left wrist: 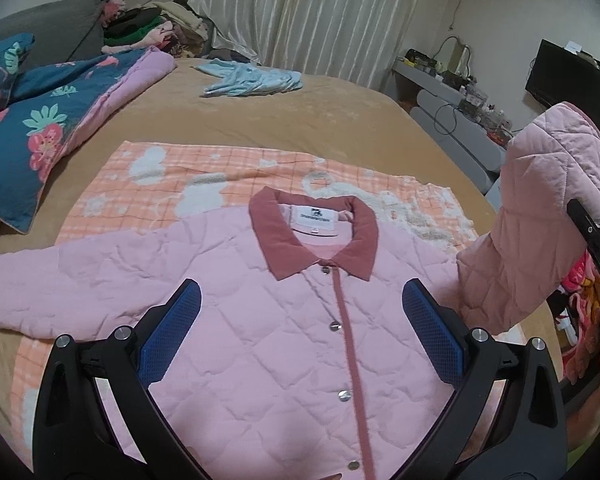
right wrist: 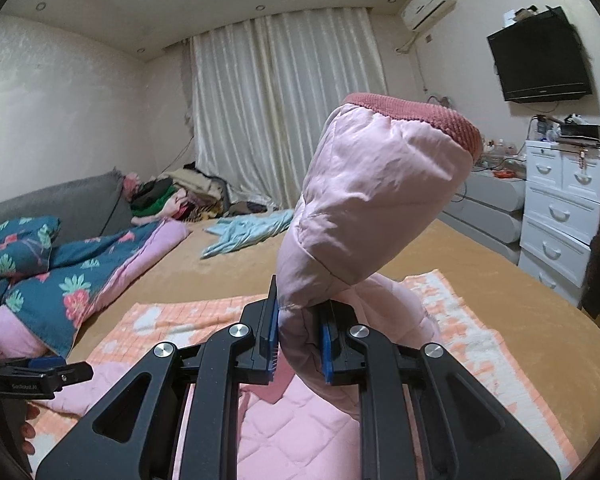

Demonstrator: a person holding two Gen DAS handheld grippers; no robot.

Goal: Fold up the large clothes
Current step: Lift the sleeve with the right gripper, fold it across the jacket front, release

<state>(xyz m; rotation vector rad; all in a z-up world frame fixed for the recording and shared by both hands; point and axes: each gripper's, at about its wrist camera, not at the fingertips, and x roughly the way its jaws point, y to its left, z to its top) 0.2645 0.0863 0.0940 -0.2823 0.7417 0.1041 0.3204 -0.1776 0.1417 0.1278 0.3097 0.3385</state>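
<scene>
Tool jaws of the right tool (right wrist: 298,344) were pinched on the sleeve (right wrist: 364,200) of the pink jacket (left wrist: 284,344), which was held raised, cuff uppermost. The left tool (left wrist: 300,320) was held spread wide above the jacket's buttoned front. The jacket was laid on an orange checked blanket (left wrist: 188,176) on the bed (left wrist: 284,116), near a floral quilt (left wrist: 40,120) and a blue garment (left wrist: 252,80).

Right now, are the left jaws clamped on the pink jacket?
No, the left gripper hovers open over the pink jacket, its blue pads wide apart and holding nothing.
</scene>
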